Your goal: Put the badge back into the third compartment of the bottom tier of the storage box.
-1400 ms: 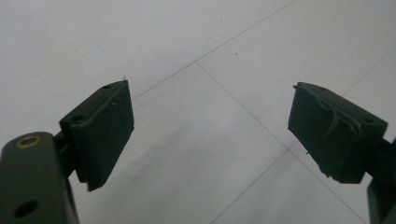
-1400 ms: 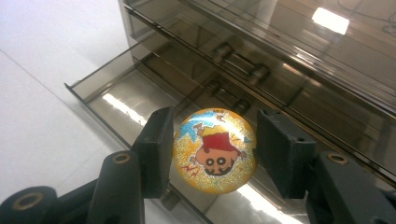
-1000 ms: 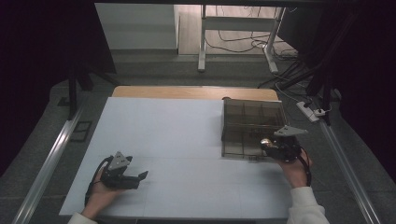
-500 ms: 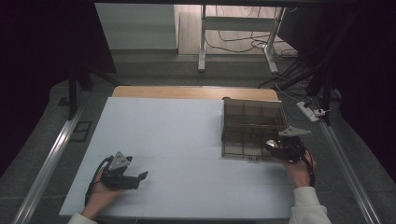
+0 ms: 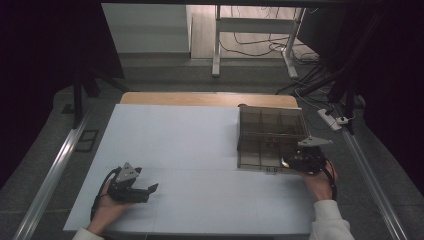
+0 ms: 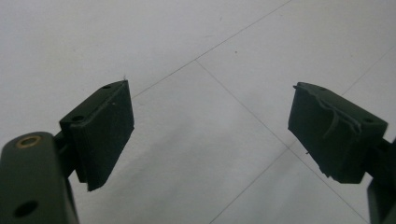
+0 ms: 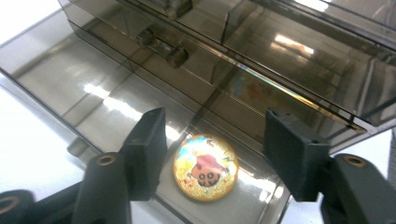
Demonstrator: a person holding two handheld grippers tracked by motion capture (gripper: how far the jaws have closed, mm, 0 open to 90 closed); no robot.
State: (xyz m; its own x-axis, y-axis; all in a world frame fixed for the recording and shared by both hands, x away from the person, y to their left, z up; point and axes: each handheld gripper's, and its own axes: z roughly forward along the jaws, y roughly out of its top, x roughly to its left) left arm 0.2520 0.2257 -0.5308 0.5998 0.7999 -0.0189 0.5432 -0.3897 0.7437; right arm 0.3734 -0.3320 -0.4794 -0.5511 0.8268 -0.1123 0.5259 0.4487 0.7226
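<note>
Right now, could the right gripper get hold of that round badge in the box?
Probably yes. The right gripper hangs just over the round badge, jaws just opened and apart on either side of it. The badge lies in the smoky plastic box, nothing lying on top of it.

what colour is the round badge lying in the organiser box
Mostly yellow-orange, with a reddish cartoon figure at its centre; the round badge shows best in the right gripper view.

The right gripper was parked at the near right corner of a smoky see-through compartment box, fingers poking over its front edge, jaws having just been opening. Couldn't tell if anything sat between them. Way off from those fingers, the left gripper rested on the white table, jaws spread over bare surface.
</note>
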